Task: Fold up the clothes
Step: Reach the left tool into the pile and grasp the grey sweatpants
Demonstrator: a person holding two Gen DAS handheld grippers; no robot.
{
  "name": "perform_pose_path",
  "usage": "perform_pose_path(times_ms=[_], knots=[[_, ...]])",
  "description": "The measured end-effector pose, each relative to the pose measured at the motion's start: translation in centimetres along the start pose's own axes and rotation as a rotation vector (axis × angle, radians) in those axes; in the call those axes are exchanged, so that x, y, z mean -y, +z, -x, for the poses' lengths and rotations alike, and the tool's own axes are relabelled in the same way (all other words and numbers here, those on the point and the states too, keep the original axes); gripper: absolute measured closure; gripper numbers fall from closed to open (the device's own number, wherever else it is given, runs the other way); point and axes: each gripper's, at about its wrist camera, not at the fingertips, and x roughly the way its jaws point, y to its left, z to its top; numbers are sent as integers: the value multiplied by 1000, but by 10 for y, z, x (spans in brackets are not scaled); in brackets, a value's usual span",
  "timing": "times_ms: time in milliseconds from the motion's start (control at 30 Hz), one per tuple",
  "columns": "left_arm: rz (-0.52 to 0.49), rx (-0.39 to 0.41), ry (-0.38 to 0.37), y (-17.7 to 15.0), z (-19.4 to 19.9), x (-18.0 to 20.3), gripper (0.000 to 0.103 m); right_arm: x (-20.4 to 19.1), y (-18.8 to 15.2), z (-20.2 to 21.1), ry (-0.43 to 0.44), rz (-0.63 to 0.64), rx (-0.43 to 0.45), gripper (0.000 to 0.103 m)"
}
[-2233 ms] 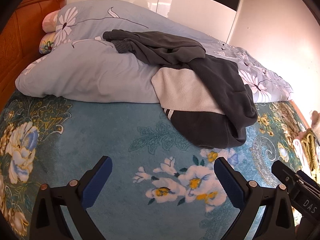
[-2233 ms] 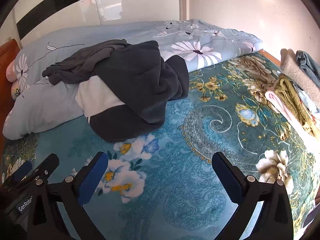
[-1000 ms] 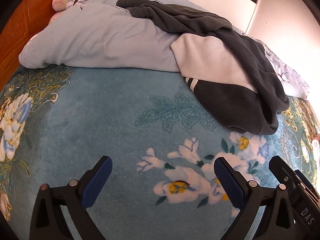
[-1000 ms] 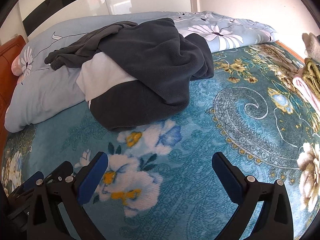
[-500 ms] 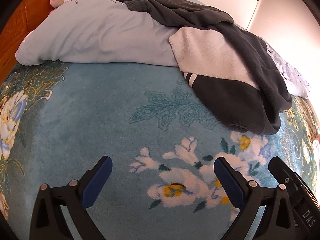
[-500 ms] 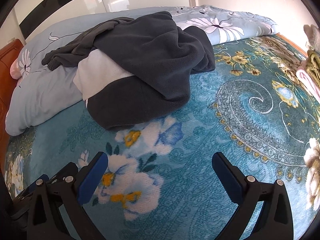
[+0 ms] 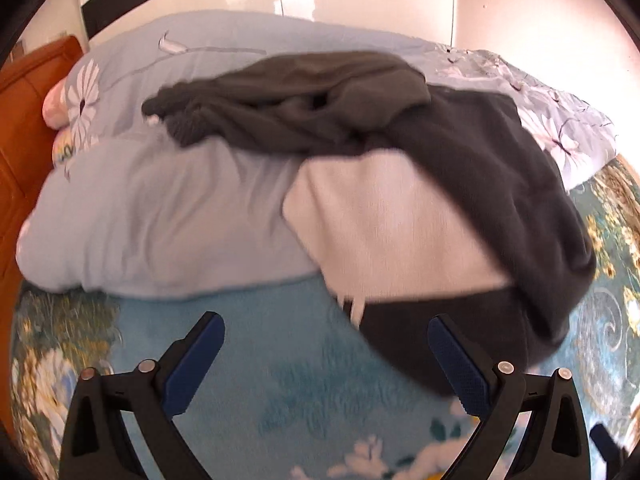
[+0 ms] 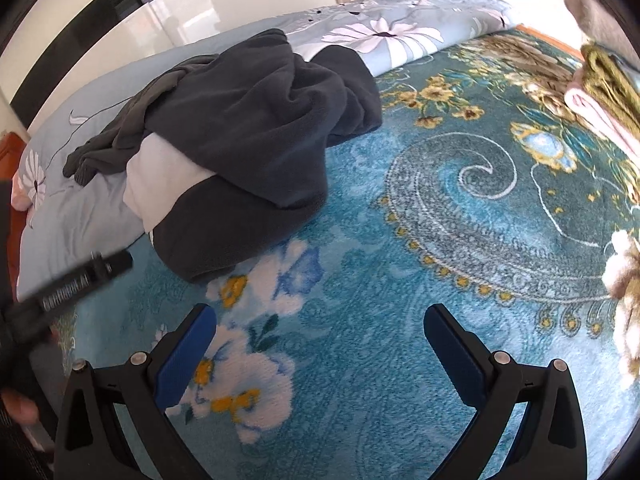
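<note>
Left gripper (image 7: pixel 326 354): my jaws stand wide apart with nothing between them, low over the blanket.
Right gripper (image 8: pixel 320 346): also spread wide and holding nothing, hovering above the blanket's flower print.
Sweater (image 7: pixel 420 216): a dark grey and cream sweater lies crumpled straight ahead of my left gripper, its dark hem just past my right-hand finger (image 7: pixel 460 372). From my right gripper it sits ahead and to the left, well apart from the tips.
How it lies: bunched, half draped up on the pale quilt (image 7: pixel 160 220) and half on the blanket (image 8: pixel 460 240), sleeves tangled on top. Not flat, not folded.
Folded pile (image 8: pixel 600 84): far off to the right of my right gripper, what look like stacked clothes; the edge of the view is too warped for me to be sure.
Step in hand: I judge that both grippers are closing in on the sweater to take hold of it.
Next move calls for: my left fingers reaching the near hem and pinching one layer only, my right gripper swinging left to catch the other side, then drawing the sweater down onto the open blanket to spread it.
Risk: grabbing the quilt along with the cloth.
</note>
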Motion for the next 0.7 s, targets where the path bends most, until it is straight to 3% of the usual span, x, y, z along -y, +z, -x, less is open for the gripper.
perform_pose_path(times_ms=[133, 300, 367, 400, 433, 467, 533, 700], knots=[[-96, 66, 76, 66, -9, 27, 0, 3, -1, -6, -1, -15, -15, 0], [-258, 77, 237, 103, -48, 69, 1, 2, -5, -12, 0, 8, -24, 0], [-295, 68, 310, 111, -62, 77, 15, 5, -6, -13, -2, -1, -24, 0], [-301, 51, 324, 114, -68, 76, 35, 7, -6, -14, -2, -6, -25, 0], [-289, 30, 318, 118, -71, 73, 67, 8, -6, -14, -3, -10, -25, 0], [-261, 17, 291, 123, -70, 68, 82, 10, -7, -15, -4, -15, -26, 0], [-202, 37, 281, 133, -60, 58, 93, 13, -8, -16, -5, -24, -27, 0], [-214, 175, 280, 144, 2, 39, 95, 20, -9, -18, -8, -45, -29, 0]])
